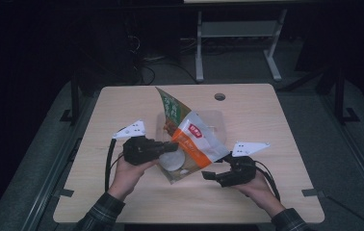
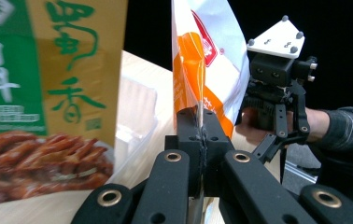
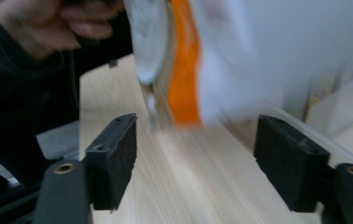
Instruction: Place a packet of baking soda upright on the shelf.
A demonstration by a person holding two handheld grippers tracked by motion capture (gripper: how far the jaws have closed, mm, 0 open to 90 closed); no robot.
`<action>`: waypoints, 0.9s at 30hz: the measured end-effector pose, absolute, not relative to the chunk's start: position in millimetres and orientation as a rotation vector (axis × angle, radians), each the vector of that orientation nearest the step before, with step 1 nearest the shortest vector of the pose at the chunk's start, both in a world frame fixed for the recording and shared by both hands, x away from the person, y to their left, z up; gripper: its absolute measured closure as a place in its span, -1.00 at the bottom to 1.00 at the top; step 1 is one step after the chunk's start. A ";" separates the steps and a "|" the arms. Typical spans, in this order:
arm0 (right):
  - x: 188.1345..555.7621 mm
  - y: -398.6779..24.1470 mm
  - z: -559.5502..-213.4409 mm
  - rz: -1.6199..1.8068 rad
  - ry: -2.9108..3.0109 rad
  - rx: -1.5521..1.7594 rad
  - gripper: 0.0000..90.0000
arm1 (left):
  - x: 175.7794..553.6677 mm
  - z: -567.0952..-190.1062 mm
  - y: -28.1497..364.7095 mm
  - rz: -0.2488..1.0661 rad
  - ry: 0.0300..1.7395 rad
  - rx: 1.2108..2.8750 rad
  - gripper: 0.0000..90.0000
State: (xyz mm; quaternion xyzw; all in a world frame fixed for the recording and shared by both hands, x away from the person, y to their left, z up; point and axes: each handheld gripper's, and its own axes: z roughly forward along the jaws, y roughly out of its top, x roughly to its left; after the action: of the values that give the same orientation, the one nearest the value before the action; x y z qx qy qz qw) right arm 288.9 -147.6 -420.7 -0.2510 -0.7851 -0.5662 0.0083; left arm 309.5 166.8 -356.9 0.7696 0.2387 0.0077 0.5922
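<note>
You are holding a white and orange snack bag (image 1: 195, 142) up off the bench (image 1: 122, 110), and this looks like the middle of the job: the bag is being lifted and tilted over a clear plastic tray (image 1: 216, 122) that is sitting near the middle of the bench. A second bag, green and tan with a picture of cooked meat (image 1: 171, 111), is standing tilted just behind and to the left of the first one, leaning over the tray. Your left gripper (image 1: 170, 147) is clamping its jaws fully together on the edge of the white and orange bag; in the left gripper view the bag (image 2: 202, 51) is rising straight up out of the closed jaws. A round pale patch on the bag is showing just below that gripper in the high view, though what it is remains unclear. Your right gripper (image 1: 209, 175) is sitting low over the bench with its jaws spread wide and holding nothing; in the right gripper view the bottom corner of the bag (image 3: 184, 70) is hanging, blurred, just ahead of the gap between them. The likely next move is bringing the right gripper forward and closing it on that lower corner, gently, since thin film is slipping and crumpling easily, so both grippers are steadying the bag.
</note>
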 end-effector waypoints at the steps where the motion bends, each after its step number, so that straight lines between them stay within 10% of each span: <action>1: 289.6 -146.5 -420.5 -1.778 -2.443 -0.779 -0.22 | 309.8 -358.5 163.3 0.002 0.555 1.782 1.00; 14: 292.7 -145.8 -416.9 -1.866 -2.340 -0.780 0.93 | 310.7 -366.2 155.2 -0.023 0.558 1.765 0.99; 27: 294.0 -156.6 -410.3 -1.853 -2.327 -0.740 1.00 | 314.6 -376.1 153.8 -0.012 0.546 1.844 0.94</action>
State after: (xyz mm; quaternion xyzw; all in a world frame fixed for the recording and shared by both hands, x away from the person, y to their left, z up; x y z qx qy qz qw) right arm 294.0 -156.6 -410.3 -0.2413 -0.7586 -0.6040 0.0381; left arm 314.6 153.8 -376.1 0.7864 0.2330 -0.0052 0.5721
